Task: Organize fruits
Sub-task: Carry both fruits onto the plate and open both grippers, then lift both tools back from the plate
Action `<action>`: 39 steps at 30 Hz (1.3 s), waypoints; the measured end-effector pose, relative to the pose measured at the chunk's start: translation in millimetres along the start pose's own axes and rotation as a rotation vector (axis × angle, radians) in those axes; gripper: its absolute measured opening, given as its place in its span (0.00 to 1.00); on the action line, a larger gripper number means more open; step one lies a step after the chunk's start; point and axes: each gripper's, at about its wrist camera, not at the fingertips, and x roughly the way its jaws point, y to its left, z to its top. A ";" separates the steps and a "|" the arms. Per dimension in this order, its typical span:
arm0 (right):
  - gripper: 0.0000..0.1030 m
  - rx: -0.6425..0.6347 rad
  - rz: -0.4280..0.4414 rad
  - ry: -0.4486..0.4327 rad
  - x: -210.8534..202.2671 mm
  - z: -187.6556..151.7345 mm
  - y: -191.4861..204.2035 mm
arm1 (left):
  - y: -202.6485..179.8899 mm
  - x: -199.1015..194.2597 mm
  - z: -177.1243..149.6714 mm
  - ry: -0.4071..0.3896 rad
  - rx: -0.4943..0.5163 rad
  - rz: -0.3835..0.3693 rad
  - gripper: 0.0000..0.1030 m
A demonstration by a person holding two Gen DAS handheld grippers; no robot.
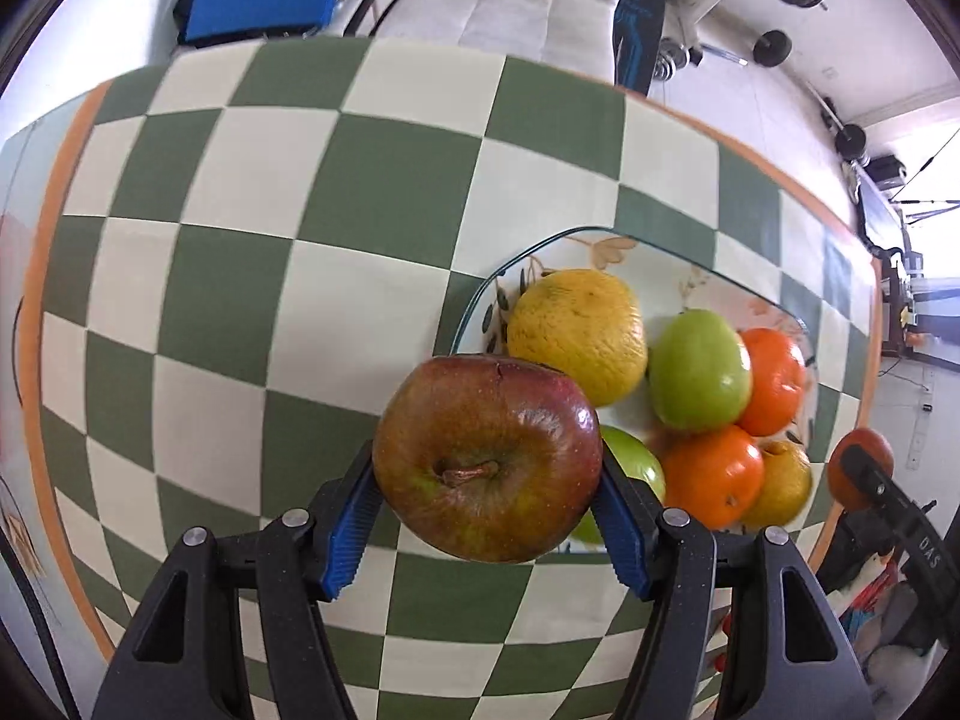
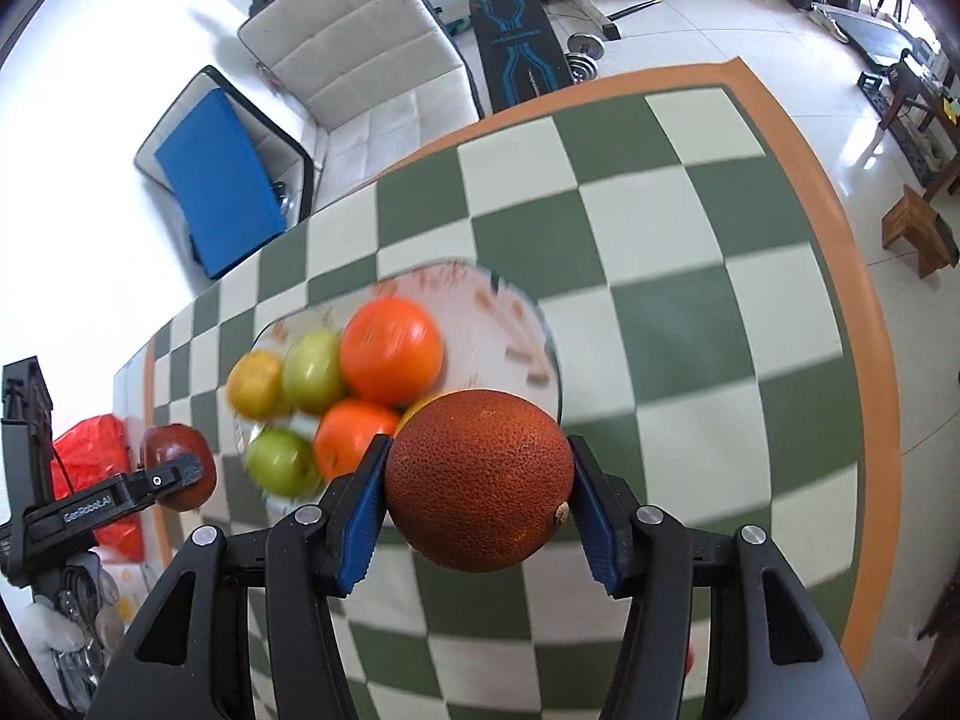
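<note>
Both tools loaded, carry step: left tool [image 1: 487, 501] clamps red apple [image 1: 487, 457], right tool [image 2: 477, 501] clamps dark orange [image 2: 478, 481], both above tabletop [image 1: 240, 300] near plate [image 1: 708, 276]. Next, probably: set each down gently, avoiding piled fruit.

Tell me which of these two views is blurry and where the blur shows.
Left wrist view: sharp, the red apple and plate crisp, only fisheye bending. Right wrist view: the plate's fruit and checkered tablecloth smear with motion; the held dark orange fruit stays sharp.
</note>
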 end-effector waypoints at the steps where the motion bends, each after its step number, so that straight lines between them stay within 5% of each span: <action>1: 0.57 0.000 -0.013 0.008 6.7 7.7 -0.5 | -1.4 2.9 0.0 0.003 0.005 0.002 0.62; 17: 0.58 -0.050 -0.071 0.123 64.2 42.8 8.9 | -0.6 11.1 8.6 0.035 -0.018 -0.050 0.62; 20: 0.70 -0.039 -0.054 0.137 64.0 45.1 7.9 | -4.8 6.7 10.5 0.031 -0.015 -0.035 0.66; 24: 0.74 -0.036 -0.066 0.138 59.7 44.5 6.8 | -13.0 -6.2 11.9 -0.009 0.010 -0.019 0.87; 32: 0.91 -0.089 -0.135 0.073 36.3 31.3 18.5 | -21.8 -37.5 -18.5 -0.148 0.073 0.112 0.87; 39: 0.92 -0.173 -0.232 -0.018 2.4 -5.4 36.7 | -32.9 -52.4 -58.6 -0.240 0.125 0.161 0.87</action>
